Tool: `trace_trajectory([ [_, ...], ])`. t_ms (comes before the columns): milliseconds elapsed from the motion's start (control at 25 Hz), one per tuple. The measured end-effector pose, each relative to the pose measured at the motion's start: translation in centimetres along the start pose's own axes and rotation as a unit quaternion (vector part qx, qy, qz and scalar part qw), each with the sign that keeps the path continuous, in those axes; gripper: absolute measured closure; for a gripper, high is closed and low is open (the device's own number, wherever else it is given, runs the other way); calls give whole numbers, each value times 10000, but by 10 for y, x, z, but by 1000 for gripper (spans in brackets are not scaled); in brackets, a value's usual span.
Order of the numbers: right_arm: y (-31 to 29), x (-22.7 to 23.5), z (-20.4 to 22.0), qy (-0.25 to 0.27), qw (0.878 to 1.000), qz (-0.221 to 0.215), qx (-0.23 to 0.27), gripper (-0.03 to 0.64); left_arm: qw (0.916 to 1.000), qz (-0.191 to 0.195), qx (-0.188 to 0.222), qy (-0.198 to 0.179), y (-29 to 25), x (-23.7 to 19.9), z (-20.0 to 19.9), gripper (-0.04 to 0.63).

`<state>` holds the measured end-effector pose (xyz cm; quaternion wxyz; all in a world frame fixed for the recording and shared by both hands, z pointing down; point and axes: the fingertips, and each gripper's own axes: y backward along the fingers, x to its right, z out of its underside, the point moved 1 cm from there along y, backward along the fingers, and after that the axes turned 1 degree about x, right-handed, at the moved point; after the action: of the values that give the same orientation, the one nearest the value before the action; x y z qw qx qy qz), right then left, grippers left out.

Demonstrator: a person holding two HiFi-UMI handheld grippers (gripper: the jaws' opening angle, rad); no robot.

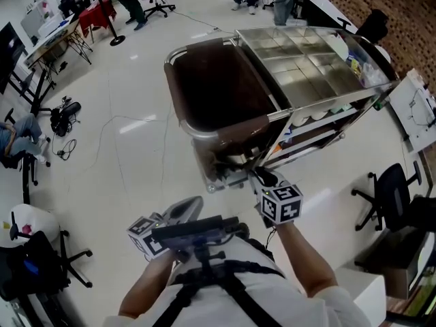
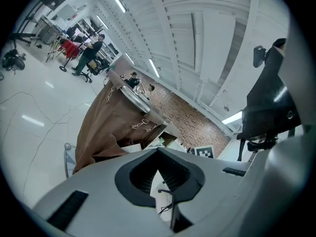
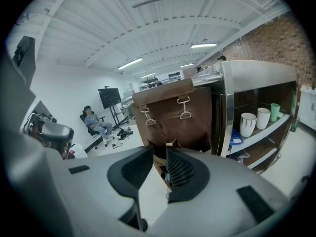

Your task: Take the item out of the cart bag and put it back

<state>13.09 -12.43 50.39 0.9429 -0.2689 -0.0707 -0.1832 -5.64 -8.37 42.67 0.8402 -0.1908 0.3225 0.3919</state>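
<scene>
A steel cart (image 1: 306,60) stood on the pale floor (image 1: 136,135), and the brown cart bag (image 1: 218,90) hung open-mouthed from the rail at the cart's near end. From the head view its inside looked dark, so the item could not be made out there. The right tool (image 1: 262,177) pointed down toward the foot of that end of the cart, below the bag's lower edge. In the right gripper view the right tool (image 3: 159,154) had its jaws standing apart, with only bare floor showing in the gap. Just beyond the tips a tan, cardboard-like piece (image 3: 170,144) sat under the hanging bag (image 3: 173,115); whether it was the item was unclear. The left tool (image 1: 194,204) was held close to the person's body, well back from the cart. In the left gripper view the left tool (image 2: 158,154) had its jaws meeting at the tips, gripping nothing, and the bag (image 2: 106,122) showed beyond them to the left. White cups (image 3: 248,124) stood on a shelf (image 3: 266,132) along the cart's side.
</scene>
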Motion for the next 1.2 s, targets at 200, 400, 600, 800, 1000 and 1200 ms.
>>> trace_trajectory([
  [200, -12, 6, 6, 152, 9997, 80, -174, 503, 10000, -14, -2, 5, -1, 1, 0, 592],
  [400, -26, 10, 8, 243, 9992, 138, -276, 503, 10000, -36, -15, 2, 0, 0, 0, 592],
  [600, -38, 14, 10, 323, 9986, 165, -386, 502, 10000, -80, 5, 5, 2, -2, 0, 592],
  [800, -50, 18, 16, 476, 9971, 231, -545, 502, 9999, -97, 34, 4, 3, -2, -2, 592],
  [1000, -64, 21, 20, 569, 9954, 304, -708, 472, 9999, -100, 51, -15, 5, -3, -4, 592],
  [1200, -75, 23, 23, 599, 9942, 353, -816, 472, 9999, -113, 63, -9, 6, -3, -5, 592],
])
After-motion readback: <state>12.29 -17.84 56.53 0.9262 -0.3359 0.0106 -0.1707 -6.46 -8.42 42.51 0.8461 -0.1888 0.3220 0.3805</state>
